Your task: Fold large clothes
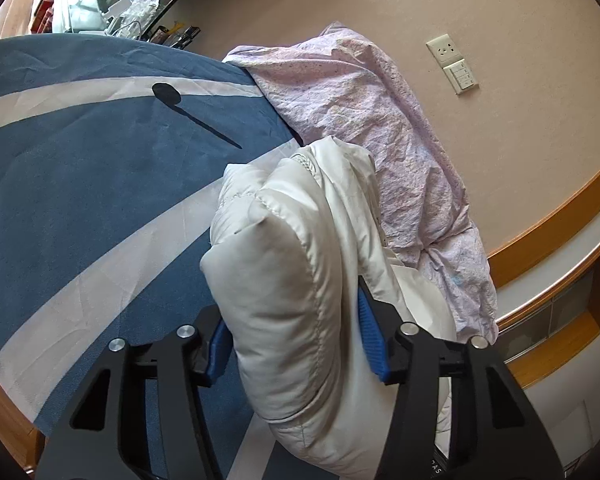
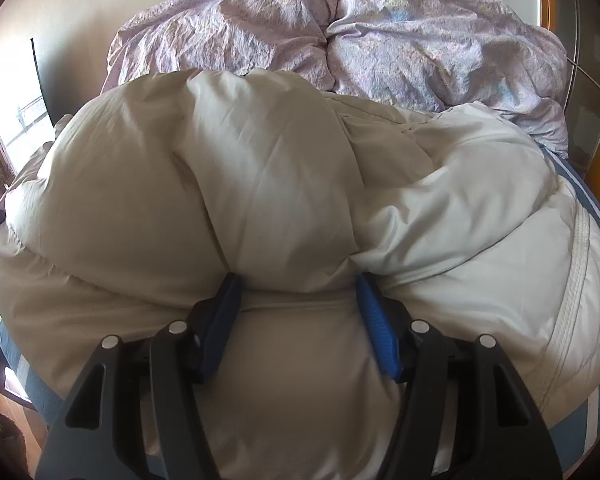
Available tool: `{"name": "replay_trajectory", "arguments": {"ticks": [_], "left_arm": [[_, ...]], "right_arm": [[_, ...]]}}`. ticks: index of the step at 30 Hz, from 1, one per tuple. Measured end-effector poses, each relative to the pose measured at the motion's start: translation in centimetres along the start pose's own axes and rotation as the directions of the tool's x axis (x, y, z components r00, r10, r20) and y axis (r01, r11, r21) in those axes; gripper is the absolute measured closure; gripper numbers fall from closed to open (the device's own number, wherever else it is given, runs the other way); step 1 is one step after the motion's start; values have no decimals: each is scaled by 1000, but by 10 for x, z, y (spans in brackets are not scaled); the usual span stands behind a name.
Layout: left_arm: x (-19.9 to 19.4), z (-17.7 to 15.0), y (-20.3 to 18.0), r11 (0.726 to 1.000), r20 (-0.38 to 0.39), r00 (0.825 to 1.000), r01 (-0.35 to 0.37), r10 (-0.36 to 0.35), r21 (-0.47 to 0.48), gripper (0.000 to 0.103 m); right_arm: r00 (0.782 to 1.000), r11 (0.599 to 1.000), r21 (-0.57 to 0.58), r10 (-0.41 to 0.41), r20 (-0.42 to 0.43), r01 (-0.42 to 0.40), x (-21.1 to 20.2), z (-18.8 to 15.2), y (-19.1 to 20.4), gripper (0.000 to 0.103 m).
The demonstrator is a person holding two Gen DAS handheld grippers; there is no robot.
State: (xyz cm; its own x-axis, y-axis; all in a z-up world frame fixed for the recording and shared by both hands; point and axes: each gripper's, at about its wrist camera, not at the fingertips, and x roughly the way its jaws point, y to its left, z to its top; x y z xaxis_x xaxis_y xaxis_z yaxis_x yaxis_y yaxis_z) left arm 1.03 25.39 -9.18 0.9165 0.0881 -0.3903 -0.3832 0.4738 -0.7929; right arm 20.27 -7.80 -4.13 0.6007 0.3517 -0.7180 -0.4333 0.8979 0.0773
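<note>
White puffy jacket (image 2: 260, 184) clamped in jaws of L gripper (image 1: 296, 320) & R gripper (image 2: 300, 312)

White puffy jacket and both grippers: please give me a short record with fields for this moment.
garment: white puffy jacket, bunched, not flat
left gripper: shut on a thick fold of the jacket
right gripper: shut on a padded fold of the jacket
surface: bed with blue and white sheet
behind jacket: crumpled lilac duvet
wall: socket and switch plate
</note>
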Motion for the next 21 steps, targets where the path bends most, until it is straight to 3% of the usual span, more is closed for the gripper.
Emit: {"name": "replay_trajectory", "arguments": {"ticks": [5, 7, 9, 12, 17, 21], "left_arm": [[-2, 2, -10, 999, 2, 999, 44, -44, 30, 67], [-3, 3, -16, 998, 4, 999, 52, -52, 48, 68], [1, 4, -19, 998, -5, 1000, 14, -13, 69, 68], [6, 3, -13, 999, -12, 1000, 14, -13, 47, 67], [12, 5, -12, 996, -15, 996, 86, -86, 2, 67], [1, 7, -34, 980, 8, 981, 194, -194, 49, 74]], "right_arm": [[1000, 1000, 6, 8, 3, -8, 0, -1, -1, 42], [1000, 1000, 6, 9, 3, -9, 0, -2, -2, 42], [1000, 1000, 7, 11, 4, -11, 0, -2, -2, 42], [1000, 1000, 9, 18, 4, -18, 0, -2, -3, 42], [1000, 1000, 14, 20, 3, -20, -1, -2, -3, 42], [1000, 999, 15, 30, 0, -30, -1, -2, -5, 42]]}}
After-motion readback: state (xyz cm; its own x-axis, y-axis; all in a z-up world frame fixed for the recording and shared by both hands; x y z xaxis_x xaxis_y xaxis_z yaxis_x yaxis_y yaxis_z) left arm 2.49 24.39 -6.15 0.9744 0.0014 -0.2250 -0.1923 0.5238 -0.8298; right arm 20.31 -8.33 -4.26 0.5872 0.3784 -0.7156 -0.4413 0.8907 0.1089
